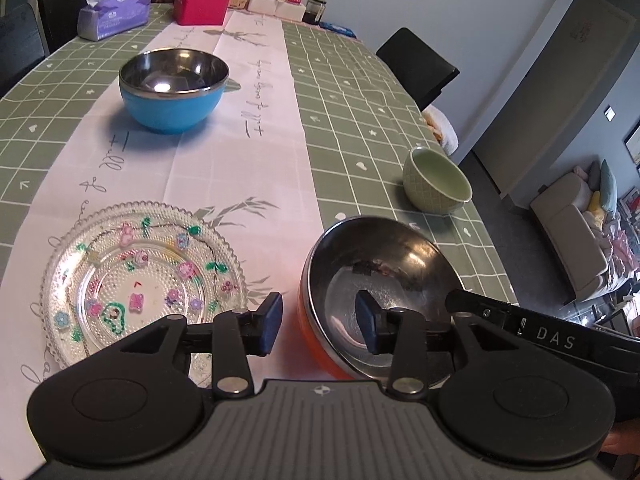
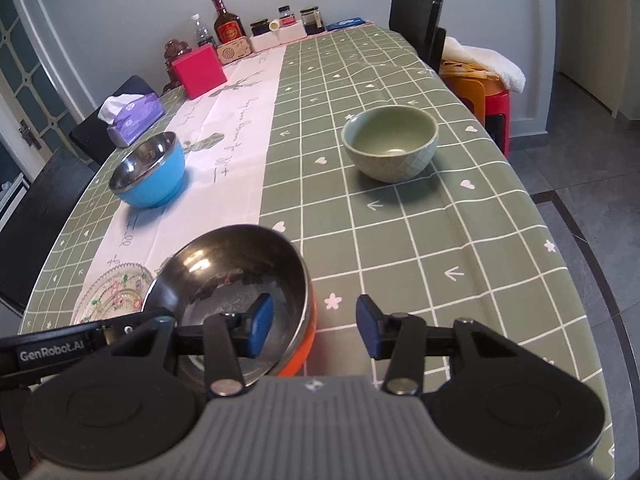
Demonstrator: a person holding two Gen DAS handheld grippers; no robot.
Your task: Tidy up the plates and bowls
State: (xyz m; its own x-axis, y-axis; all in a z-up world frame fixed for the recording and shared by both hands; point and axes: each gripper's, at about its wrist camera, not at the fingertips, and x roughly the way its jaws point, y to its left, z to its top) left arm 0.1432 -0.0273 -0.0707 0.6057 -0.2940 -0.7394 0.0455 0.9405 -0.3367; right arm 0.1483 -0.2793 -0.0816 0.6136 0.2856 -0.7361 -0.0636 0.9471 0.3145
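Observation:
An orange steel-lined bowl (image 1: pixel 384 280) (image 2: pixel 240 276) sits near the table's front edge. My left gripper (image 1: pixel 320 322) is open, its jaws straddling the bowl's left rim. My right gripper (image 2: pixel 314 326) is open, straddling the bowl's right rim. A clear patterned glass plate (image 1: pixel 140 276) (image 2: pixel 116 288) lies left of the orange bowl. A blue steel-lined bowl (image 1: pixel 174 90) (image 2: pixel 150 172) stands farther back on the white runner. A green ceramic bowl (image 1: pixel 436 180) (image 2: pixel 390 142) stands at the right on the green cloth.
A tissue box (image 1: pixel 112 12) (image 2: pixel 134 114), a red box (image 1: pixel 202 0) (image 2: pixel 198 70), bottles and jars (image 2: pixel 256 26) stand at the table's far end. Black chairs (image 1: pixel 416 64) (image 2: pixel 416 16) flank the table. A red stool with cloth (image 2: pixel 486 72) is at the right.

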